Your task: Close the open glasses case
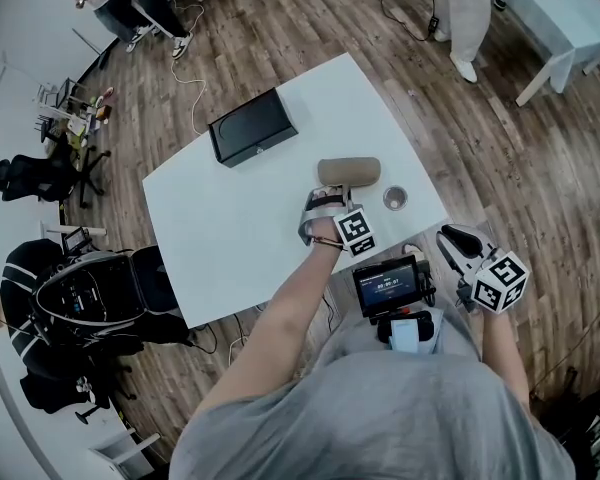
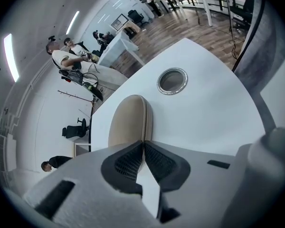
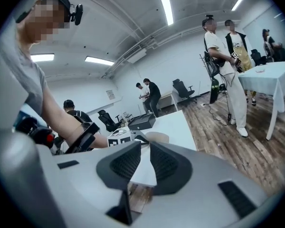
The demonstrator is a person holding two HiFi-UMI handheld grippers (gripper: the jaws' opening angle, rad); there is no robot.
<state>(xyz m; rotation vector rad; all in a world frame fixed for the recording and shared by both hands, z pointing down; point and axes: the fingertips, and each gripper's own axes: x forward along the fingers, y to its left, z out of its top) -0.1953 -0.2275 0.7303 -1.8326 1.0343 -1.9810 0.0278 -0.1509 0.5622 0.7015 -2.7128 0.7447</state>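
**Head view.** White counter (image 1: 230, 218) on a wood floor. The tan case (image 1: 349, 171) lies near the counter's right edge, its lid down. Just beside it are a small round ring (image 1: 395, 199) and, well apart toward the far corner, a black box (image 1: 252, 128). The left gripper (image 1: 320, 200) is over the counter, with its tips at the case's near side. The right gripper (image 1: 452, 236) is held off the counter's edge, above the floor. A small screen (image 1: 385, 286) sits at the person's chest.

**Left gripper view.** The left gripper (image 2: 143, 144) has its jaws clenched tip to tip, with nothing between them. The case (image 2: 128, 122) lies on the counter (image 2: 213, 113) directly beyond the tips, a seam running along its length. The ring (image 2: 172, 80) lies farther on.

**Right gripper view.** The right gripper (image 3: 143, 146) has its jaws released by a narrow gap and holds nothing. Beyond them are the case (image 3: 156, 137) and the box (image 3: 142, 122).
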